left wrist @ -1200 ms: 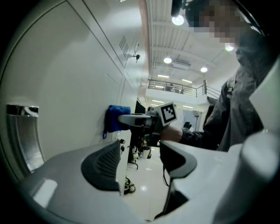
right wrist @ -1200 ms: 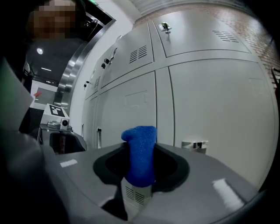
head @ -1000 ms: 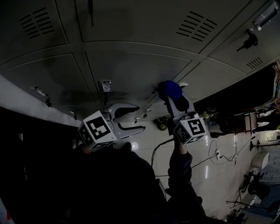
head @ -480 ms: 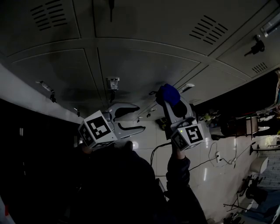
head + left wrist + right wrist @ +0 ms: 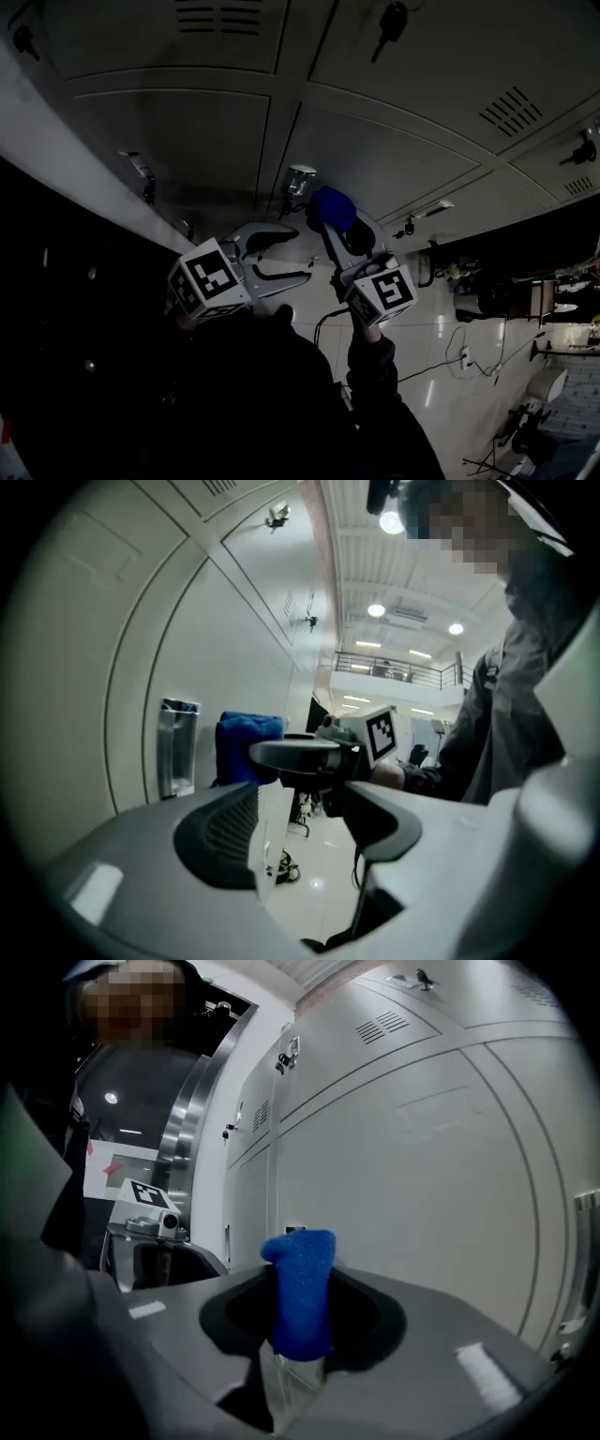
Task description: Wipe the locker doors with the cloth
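sleeve (image 5: 371, 364): dark, nearest, trailing behind the right gripper.
left gripper (image 5: 302, 253): released, jaws wide apart with nothing between them, held left of the right gripper and short of the lockers.
right gripper (image 5: 343, 231): clenched on the cloth, pointing at the lockers.
cloth (image 5: 301, 1290): blue, bunched, standing up out of the jaws, just right of the recessed handle; contact with the door cannot be told.
recessed handle (image 5: 300, 178): metal, set in a door.
locker doors (image 5: 403, 150): pale grey, vent slots, farthest.
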The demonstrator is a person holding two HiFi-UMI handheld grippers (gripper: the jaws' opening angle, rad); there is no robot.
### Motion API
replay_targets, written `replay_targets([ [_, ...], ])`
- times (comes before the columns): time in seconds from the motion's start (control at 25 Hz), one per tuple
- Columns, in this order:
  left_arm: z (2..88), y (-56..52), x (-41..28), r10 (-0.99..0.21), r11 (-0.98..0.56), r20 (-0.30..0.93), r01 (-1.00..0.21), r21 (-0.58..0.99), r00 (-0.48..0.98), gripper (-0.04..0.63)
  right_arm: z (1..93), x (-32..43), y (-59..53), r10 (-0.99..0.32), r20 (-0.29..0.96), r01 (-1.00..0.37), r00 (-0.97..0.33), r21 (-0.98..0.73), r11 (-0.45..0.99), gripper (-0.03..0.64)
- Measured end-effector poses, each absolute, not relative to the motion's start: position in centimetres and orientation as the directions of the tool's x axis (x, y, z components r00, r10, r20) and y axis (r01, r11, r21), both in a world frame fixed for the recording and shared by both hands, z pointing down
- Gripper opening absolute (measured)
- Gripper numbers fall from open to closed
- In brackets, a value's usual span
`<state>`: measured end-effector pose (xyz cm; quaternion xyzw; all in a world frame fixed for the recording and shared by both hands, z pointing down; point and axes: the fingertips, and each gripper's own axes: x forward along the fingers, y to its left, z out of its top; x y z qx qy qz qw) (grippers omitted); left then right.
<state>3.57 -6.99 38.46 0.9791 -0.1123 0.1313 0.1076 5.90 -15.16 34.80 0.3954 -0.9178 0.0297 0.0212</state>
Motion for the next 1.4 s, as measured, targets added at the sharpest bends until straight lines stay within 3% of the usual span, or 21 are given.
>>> replay_targets([
  [0.32,38.5,-7.5,-0.6,-0.261,-0.929,0.263,-0.316,0.192,0.929,0.264,36.8,-0.2,-16.2,-0.67,0.083,-0.674,-0.738,-0.038,0.738,0.127],
  [0.6,38.3,-7.5,-1.2,-0.265,-0.93,0.261,-0.317,0.183,0.928,0.263,38.0,-0.2,-17.2,-0.682,0.095,-0.688,-0.725,-0.049,0.724,0.127],
  [1.4,38.3,-7.2,7.7,-0.14,-0.964,0.271,-0.194,0.183,0.952,0.264,39.0,13.7,-17.3,-0.817,0.122,-0.826,-0.563,-0.052,0.561,0.127],
])
